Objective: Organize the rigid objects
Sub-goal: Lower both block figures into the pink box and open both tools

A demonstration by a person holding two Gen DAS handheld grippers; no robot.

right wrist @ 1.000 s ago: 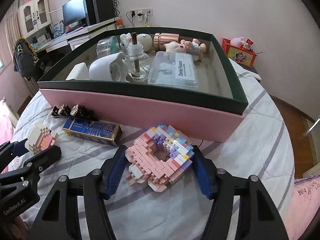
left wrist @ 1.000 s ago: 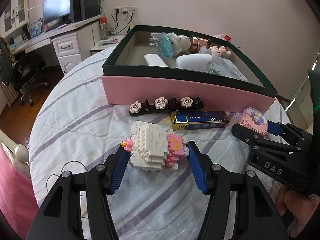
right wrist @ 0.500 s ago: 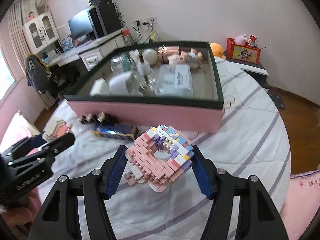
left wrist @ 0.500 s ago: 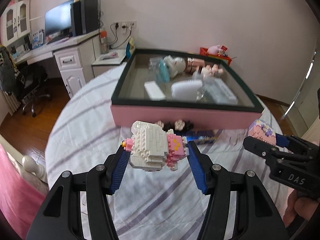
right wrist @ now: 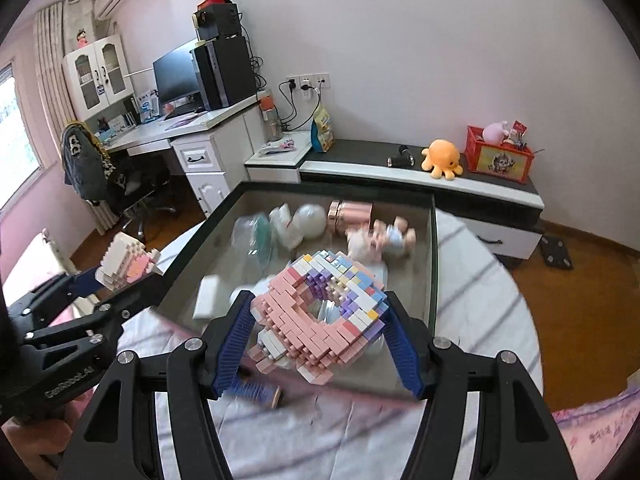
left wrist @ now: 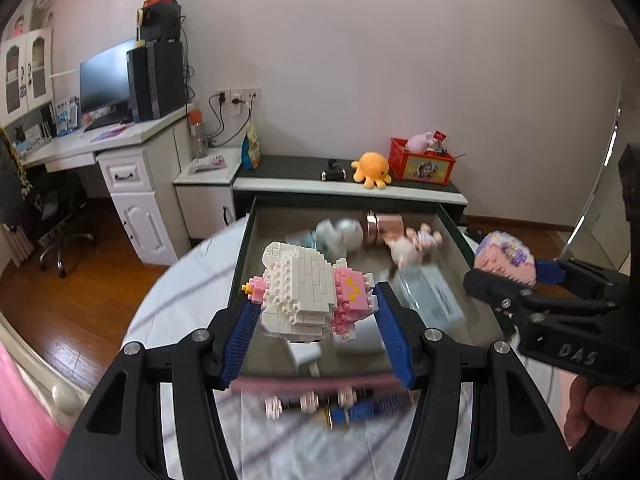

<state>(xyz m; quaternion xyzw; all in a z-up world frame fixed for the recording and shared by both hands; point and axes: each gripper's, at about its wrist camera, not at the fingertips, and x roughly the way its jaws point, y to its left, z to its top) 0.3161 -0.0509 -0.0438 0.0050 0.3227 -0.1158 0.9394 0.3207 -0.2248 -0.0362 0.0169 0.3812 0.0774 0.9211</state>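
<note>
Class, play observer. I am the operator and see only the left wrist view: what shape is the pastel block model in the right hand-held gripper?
Observer: A ring. The block doughnut has a hole through its middle.
Operator: Is it gripped on both sides?
Observer: Yes, both blue pads of the right hand-held gripper press against its sides.

1. We read "DAS" in raised letters on the black body of the right gripper (left wrist: 505, 276), at the right edge of the left wrist view.
2. We read "GenRobot.AI" on the body of the left gripper (right wrist: 120, 276), at the lower left edge of the right wrist view.
</note>
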